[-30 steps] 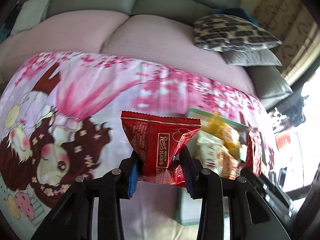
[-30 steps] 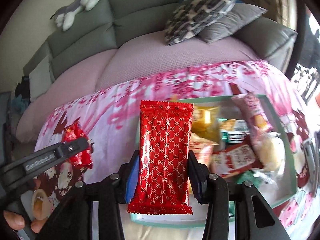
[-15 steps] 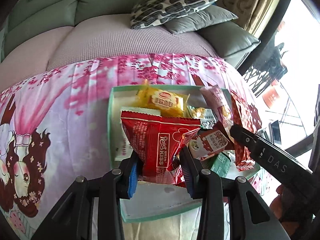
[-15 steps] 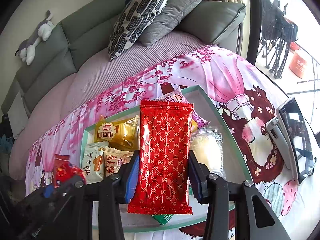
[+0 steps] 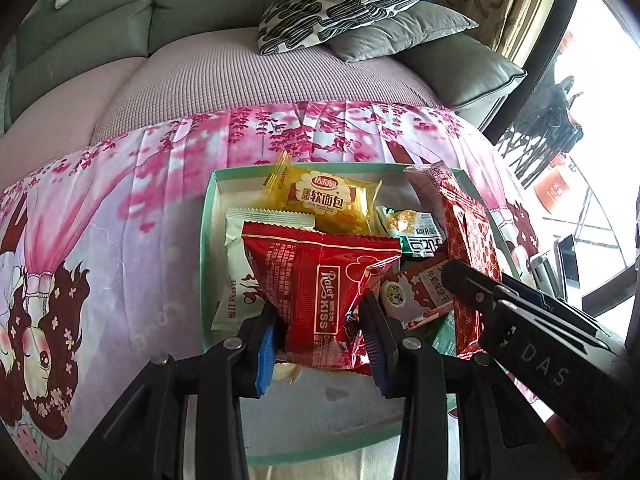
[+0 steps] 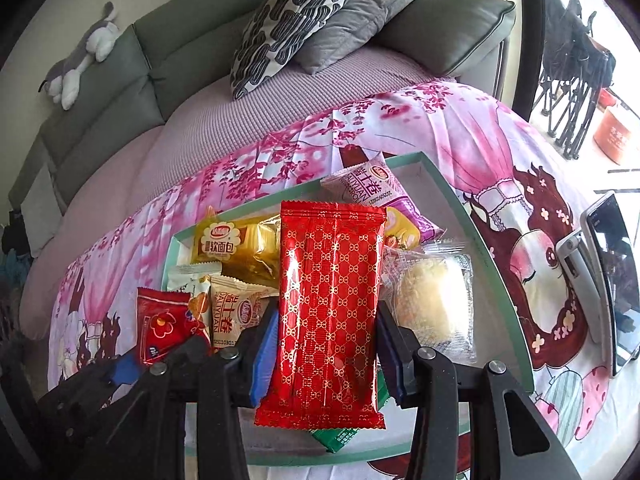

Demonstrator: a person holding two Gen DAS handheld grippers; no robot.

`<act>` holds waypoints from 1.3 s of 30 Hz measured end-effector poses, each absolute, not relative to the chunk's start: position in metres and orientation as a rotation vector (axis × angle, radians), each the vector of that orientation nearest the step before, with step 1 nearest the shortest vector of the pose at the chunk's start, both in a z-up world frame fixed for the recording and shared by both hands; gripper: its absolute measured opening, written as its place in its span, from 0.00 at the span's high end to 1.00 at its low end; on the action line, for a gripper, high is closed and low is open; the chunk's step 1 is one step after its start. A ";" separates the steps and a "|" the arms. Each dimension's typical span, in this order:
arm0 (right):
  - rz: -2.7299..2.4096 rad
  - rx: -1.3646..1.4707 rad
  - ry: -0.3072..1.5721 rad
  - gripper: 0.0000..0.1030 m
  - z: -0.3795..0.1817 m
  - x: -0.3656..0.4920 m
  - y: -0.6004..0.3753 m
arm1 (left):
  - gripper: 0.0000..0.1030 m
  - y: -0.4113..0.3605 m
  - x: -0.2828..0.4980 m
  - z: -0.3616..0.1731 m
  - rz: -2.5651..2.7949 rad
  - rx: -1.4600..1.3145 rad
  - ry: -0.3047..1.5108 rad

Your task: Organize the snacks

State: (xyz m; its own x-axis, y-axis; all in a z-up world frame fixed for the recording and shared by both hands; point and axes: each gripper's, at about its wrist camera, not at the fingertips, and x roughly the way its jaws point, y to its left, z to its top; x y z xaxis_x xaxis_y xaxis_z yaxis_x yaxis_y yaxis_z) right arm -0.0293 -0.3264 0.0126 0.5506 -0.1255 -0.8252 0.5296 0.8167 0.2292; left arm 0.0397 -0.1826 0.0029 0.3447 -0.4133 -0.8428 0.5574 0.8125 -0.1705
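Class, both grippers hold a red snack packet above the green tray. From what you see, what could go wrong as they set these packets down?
1. The tray is already crowded; the long red packet in the right gripper could land on the clear-wrapped pastry and squash it.
2. The left gripper with its red Kiss bag sits close to the other gripper, so they might bump.

A home living room. A grey-green sofa with a mauve seat cover carries a black-and-white patterned cushion, a grey cushion and a plush toy on its backrest. A pink cartoon-print cloth covers the table, and beige curtains hang by a bright window.
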 end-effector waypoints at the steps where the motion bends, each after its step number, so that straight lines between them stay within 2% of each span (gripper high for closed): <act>1: -0.405 0.488 0.915 0.54 0.012 -0.029 -0.326 | 0.61 -0.183 0.040 0.003 -0.628 0.157 1.039; 3: -0.408 0.476 0.920 0.53 0.011 -0.028 -0.325 | 0.60 -0.181 0.041 0.003 -0.620 0.152 1.042; 8: -0.395 0.483 0.926 0.52 0.010 -0.026 -0.325 | 0.42 -0.174 0.048 0.001 -0.585 0.121 1.066; 14: -0.389 0.480 0.926 0.49 0.011 -0.026 -0.325 | 0.32 -0.165 0.051 0.006 -0.587 0.053 1.085; 20: -0.378 0.472 0.922 0.40 0.013 -0.029 -0.322 | 0.27 -0.155 0.051 0.018 -0.583 0.002 1.078; 33: -0.324 0.411 0.893 0.19 0.015 -0.049 -0.288 | 0.23 -0.093 0.044 0.015 -0.335 0.061 1.057; 37: -0.298 0.393 0.880 0.00 0.012 -0.057 -0.275 | 0.23 -0.078 0.033 0.012 -0.278 0.083 1.047; 39: -0.296 0.386 0.878 0.00 0.011 -0.061 -0.270 | 0.23 -0.072 0.027 0.010 -0.245 0.100 1.035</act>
State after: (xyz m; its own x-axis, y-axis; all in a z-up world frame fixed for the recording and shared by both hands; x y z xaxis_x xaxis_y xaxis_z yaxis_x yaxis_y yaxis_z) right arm -0.0611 -0.2704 0.0106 0.6053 -0.0930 -0.7905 0.4046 0.8913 0.2050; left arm 0.0266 -0.0716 0.0102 0.4860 -0.1537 -0.8603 0.2478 0.9683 -0.0331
